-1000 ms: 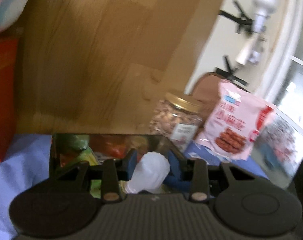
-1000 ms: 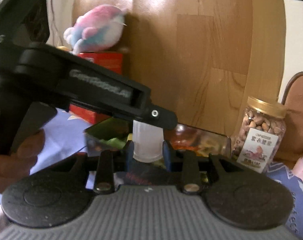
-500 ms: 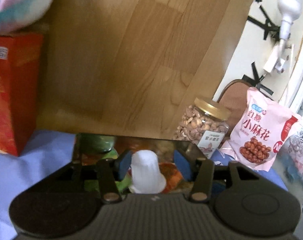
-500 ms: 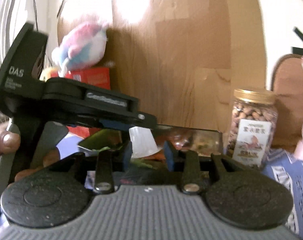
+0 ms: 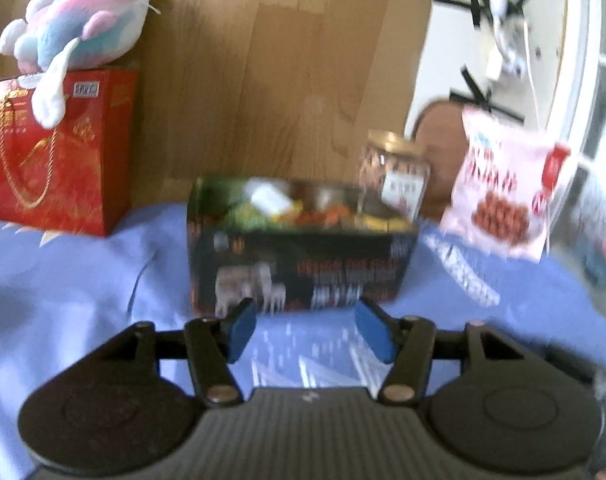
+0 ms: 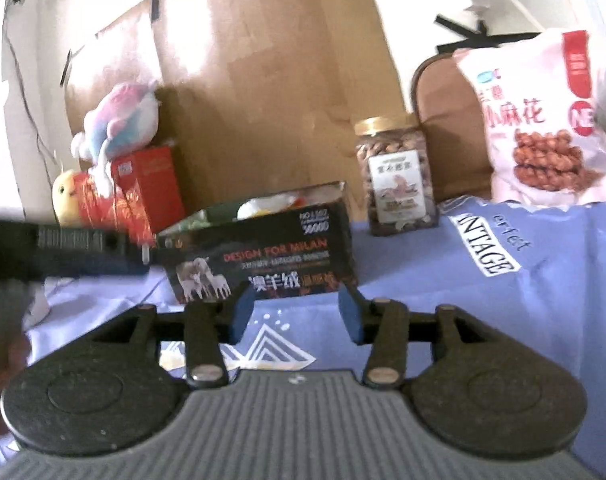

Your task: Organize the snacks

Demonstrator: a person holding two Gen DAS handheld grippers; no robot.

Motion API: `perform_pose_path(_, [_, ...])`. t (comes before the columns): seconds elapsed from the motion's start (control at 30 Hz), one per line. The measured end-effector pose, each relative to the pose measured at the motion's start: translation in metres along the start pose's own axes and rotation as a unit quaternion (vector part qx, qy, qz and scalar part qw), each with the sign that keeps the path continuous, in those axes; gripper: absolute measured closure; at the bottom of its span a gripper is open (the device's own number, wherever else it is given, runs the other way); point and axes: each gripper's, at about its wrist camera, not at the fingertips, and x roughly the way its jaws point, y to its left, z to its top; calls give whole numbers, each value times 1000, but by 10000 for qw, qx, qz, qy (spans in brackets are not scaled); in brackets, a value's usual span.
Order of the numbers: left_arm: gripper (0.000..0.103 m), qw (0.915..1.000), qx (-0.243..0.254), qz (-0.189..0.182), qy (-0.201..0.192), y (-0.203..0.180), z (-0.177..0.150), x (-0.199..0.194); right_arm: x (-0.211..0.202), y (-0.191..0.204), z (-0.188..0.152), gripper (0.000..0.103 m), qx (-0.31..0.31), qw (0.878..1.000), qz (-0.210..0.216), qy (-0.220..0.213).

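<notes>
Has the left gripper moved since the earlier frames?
Yes. The left gripper has pulled back from the dark printed cardboard box, now empty, jaws open; the box front, earlier hidden below it, shows fully.

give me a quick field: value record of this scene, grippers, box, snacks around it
left gripper: open, empty, short of the box
right gripper: open, empty
box: dark, open-topped, on the blue cloth, packets inside
white packet: lying in the box on top
nut jar: upright, gold lid, right of and behind the box
pink snack bag: standing at far right
red gift bag: left of box, plush toy on top
</notes>
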Motion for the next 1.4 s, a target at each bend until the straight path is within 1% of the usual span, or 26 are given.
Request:
perform_pose_path(0.07, [43,9998,91,117,120,-8,-11,-4,-3,0,1,51,105,9999,24,16])
perform_pose_path(0.17, [39,9994,70,221,268,-14,-26,-8,-10,0,-2,50,245,9997,22,-17])
perform_pose_path(0.2, [32,9992,44,252,318,-15,-30,-10,-11,1,-4,50,256,9997,5,15])
perform_pose_path(0.23, [22,9990,38,278,343,-16,-33,-11,-12,2,-6,50,277,9996,4,51])
perform_pose_path(0.4, [19,9983,92,500,300,-19,-43,-21,-20,6,-16,49,374,9991,91,167])
perform_pose_path(0.47, [14,9979,82,557,330,-18,-46,-21,-21,6,-20,49,443,9987,96,221])
perform_pose_path(0.5, [13,9977,64,575,344,-18,-49,-22,-22,6,-21,49,493,9984,103,247])
perform_pose_path(0.6, [13,9974,91,612,361,-19,-52,-24,-26,6,-22,49,507,9985,106,184])
perform_pose_path(0.73, [5,9967,153,734,308,-21,-56,-27,-29,6,-23,49,521,9985,110,151])
perform_pose_path(0.83, [1,9967,143,756,269,-20,-56,-28,-31,4,-24,49,582,9982,96,121])
perform_pose_path(1.0, [0,9958,284,859,154,-24,-55,-30,-31,3,-24,49,625,9979,87,113])
perform_pose_path(1.17, [0,9953,339,902,118,-26,-55,-30,-33,1,-24,49,700,9975,58,89])
perform_pose_path(1.4, [0,9921,475,1164,-35,-28,-56,-28,-32,-2,-25,49,794,9967,76,138])
